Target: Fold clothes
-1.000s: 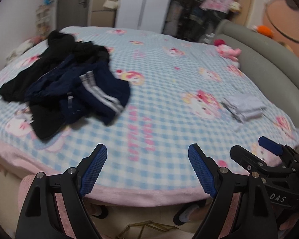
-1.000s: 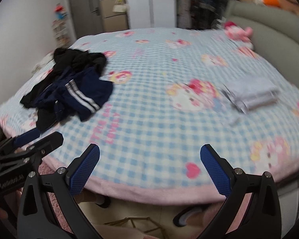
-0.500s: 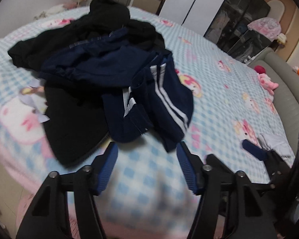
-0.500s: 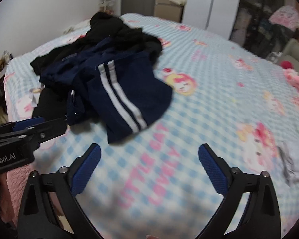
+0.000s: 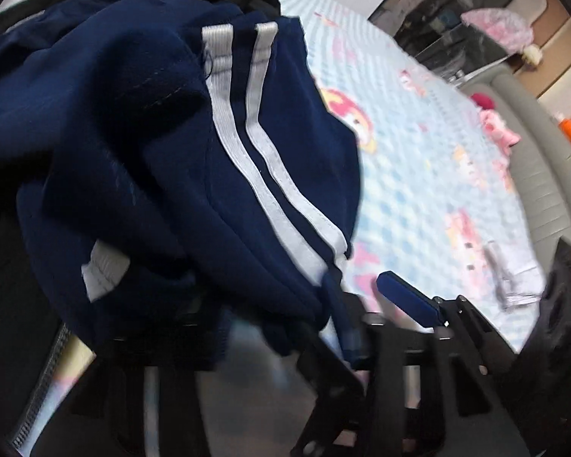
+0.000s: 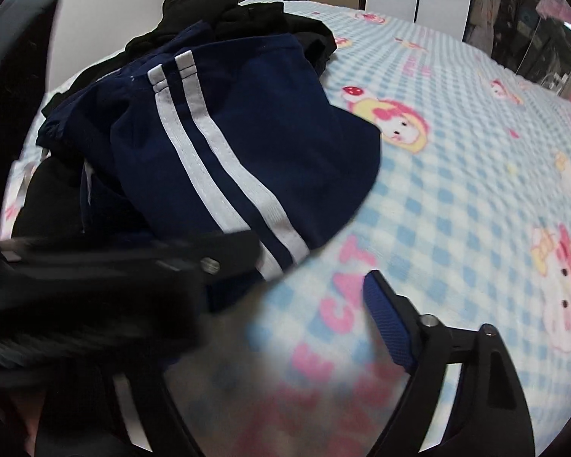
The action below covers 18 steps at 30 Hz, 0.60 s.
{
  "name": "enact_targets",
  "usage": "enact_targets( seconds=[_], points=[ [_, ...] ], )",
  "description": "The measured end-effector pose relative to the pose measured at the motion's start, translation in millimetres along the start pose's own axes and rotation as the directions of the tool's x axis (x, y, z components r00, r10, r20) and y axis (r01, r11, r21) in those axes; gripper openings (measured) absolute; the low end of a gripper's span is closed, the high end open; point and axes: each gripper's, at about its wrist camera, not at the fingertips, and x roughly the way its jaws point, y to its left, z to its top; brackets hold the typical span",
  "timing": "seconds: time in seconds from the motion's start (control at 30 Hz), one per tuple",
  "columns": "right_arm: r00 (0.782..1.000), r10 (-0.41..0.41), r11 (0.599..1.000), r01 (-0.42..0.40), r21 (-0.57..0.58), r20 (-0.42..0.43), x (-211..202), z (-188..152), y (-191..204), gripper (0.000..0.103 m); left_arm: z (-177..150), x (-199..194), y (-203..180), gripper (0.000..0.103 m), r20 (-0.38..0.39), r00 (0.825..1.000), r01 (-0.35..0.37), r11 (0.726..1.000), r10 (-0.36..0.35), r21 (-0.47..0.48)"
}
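Note:
A navy garment with two white stripes (image 5: 194, 160) lies crumpled on top of a pile of black clothes (image 6: 224, 3) on the checked bed cover. It fills the left wrist view and also shows in the right wrist view (image 6: 247, 144). My left gripper (image 5: 270, 316) is at the garment's near hem, the cloth draped over its fingers; its right fingertip (image 5: 342, 316) shows, the left one is hidden. My right gripper (image 6: 285, 304) is open just right of that hem, over the cover; its right finger (image 6: 388, 327) shows, the left is hidden behind the left gripper's body.
The bed cover (image 6: 456, 152) is light blue check with pink cartoon prints. A folded grey garment (image 5: 514, 278) lies at the right. A pink plush toy (image 5: 495, 129) sits by the grey padded bed rim (image 5: 544, 175). Wardrobes stand behind.
Both grippers have moved forward and left to the clothes pile. The left gripper has reached the navy garment's hem, which now covers its fingers. The right gripper stays open beside it.

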Motion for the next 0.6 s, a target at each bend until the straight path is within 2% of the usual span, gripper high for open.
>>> enact_targets(
  seconds=[0.03, 0.07, 0.1, 0.17, 0.2, 0.23, 0.3, 0.43, 0.53, 0.6],
  points=[
    [1.000, 0.017, 1.000, -0.017, 0.010, -0.002, -1, 0, -1, 0.060, -1, -1, -6, 0.030, 0.010, 1.000, -0.003, 1.000, 0.003, 0.023],
    [0.999, 0.035, 0.999, -0.034, 0.020, -0.005, -2, 0, -3, 0.050, -2, -3, -12, 0.023, 0.020, 1.000, -0.004, 0.999, 0.003, 0.048],
    [0.999, 0.043, 0.999, -0.043, 0.017, 0.002, -7, -2, -3, 0.045, -4, -7, -21, 0.017, 0.029, 1.000, 0.006, 0.997, -0.009, 0.079],
    [0.998, 0.049, 0.999, -0.049, 0.000, 0.035, -24, -9, -4, 0.026, -10, -17, -43, 0.012, 0.040, 0.998, 0.036, 0.987, -0.043, 0.155],
    [0.997, 0.057, 0.998, -0.058, 0.009, 0.046, -34, -15, -8, 0.021, -14, -22, -57, 0.010, 0.041, 0.998, 0.043, 0.979, -0.052, 0.198],
    [0.996, 0.063, 0.998, -0.064, 0.019, 0.056, -44, -21, -13, 0.020, -19, -25, -70, 0.009, 0.039, 0.998, 0.044, 0.972, -0.055, 0.232],
    [0.997, 0.033, 0.999, -0.036, 0.039, 0.070, -64, -34, -25, 0.010, -30, -31, -96, 0.007, 0.036, 0.997, 0.048, 0.954, -0.061, 0.297],
    [0.996, -0.006, 0.995, -0.003, 0.104, 0.089, -109, -61, -54, 0.009, -57, -39, -133, 0.006, -0.006, 0.991, 0.128, 0.933, -0.134, 0.337],
    [0.995, -0.036, 0.991, 0.023, 0.133, 0.097, -142, -85, -66, 0.009, -85, -54, -145, 0.005, -0.035, 0.980, 0.195, 0.911, -0.196, 0.364],
    [0.994, -0.055, 0.987, 0.039, 0.154, 0.097, -157, -99, -74, 0.009, -101, -55, -166, 0.005, -0.053, 0.978, 0.207, 0.893, -0.202, 0.399]
  ],
)
